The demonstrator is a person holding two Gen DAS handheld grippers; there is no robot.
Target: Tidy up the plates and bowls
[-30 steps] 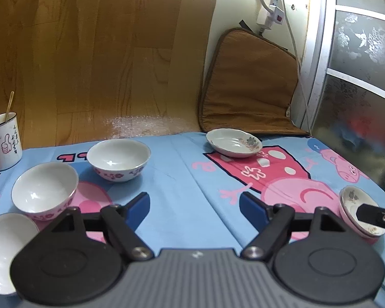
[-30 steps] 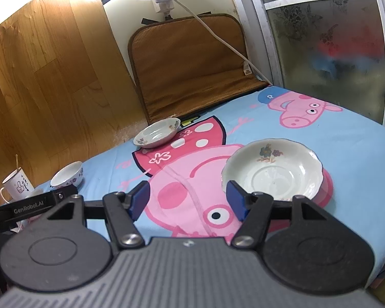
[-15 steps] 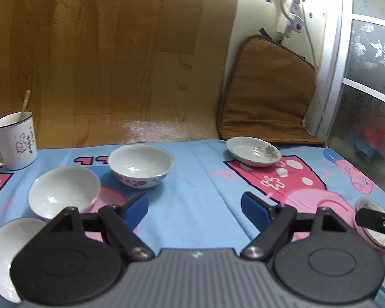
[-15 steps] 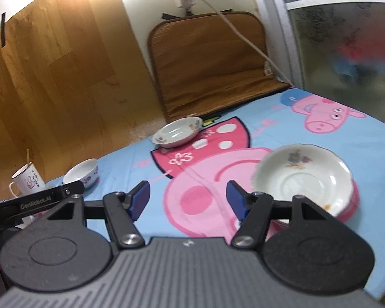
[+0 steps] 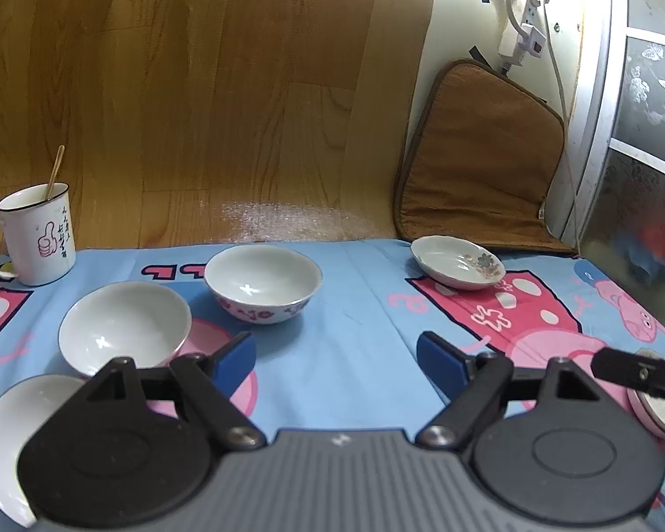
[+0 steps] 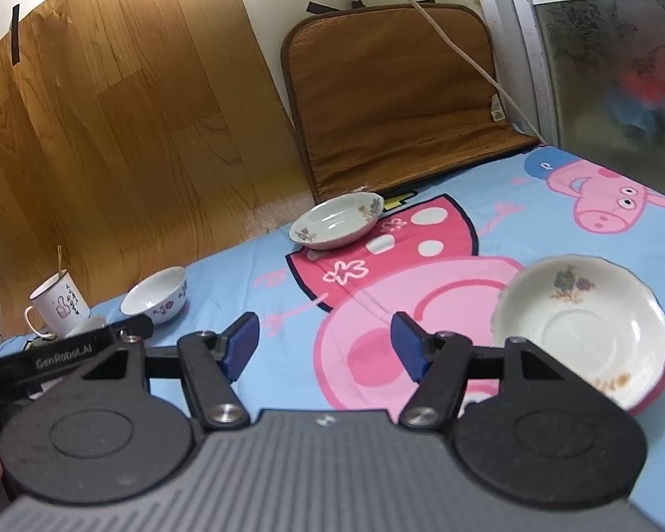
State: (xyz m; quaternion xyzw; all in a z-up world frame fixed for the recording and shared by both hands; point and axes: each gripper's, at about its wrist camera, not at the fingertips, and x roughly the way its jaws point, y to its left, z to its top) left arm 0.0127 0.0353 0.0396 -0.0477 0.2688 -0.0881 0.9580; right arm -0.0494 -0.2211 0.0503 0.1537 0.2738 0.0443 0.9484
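Note:
My left gripper [image 5: 336, 357] is open and empty above the blue cloth. Ahead of it stand a flowered bowl [image 5: 263, 281], a white bowl [image 5: 124, 328] to its left, and a third white bowl [image 5: 9, 434] at the near left. A small flowered plate [image 5: 459, 261] sits far right. My right gripper [image 6: 325, 345] is open and empty, with a flowered plate [image 6: 580, 328] on a pink-rimmed dish just to its right. The far plate [image 6: 336, 220] and flowered bowl [image 6: 157, 295] show there too.
A white mug [image 5: 37, 232] with a stick in it stands at the far left. A brown cushion [image 5: 474, 164] leans on the wall behind the table, with a power strip and cable [image 5: 521, 35] above. A glass door [image 5: 643, 133] is on the right.
Both grippers have pulled back and tilted up, so the bowls and plates sit lower and further off in view. The right gripper has shifted left of the near plate. Both stay open.

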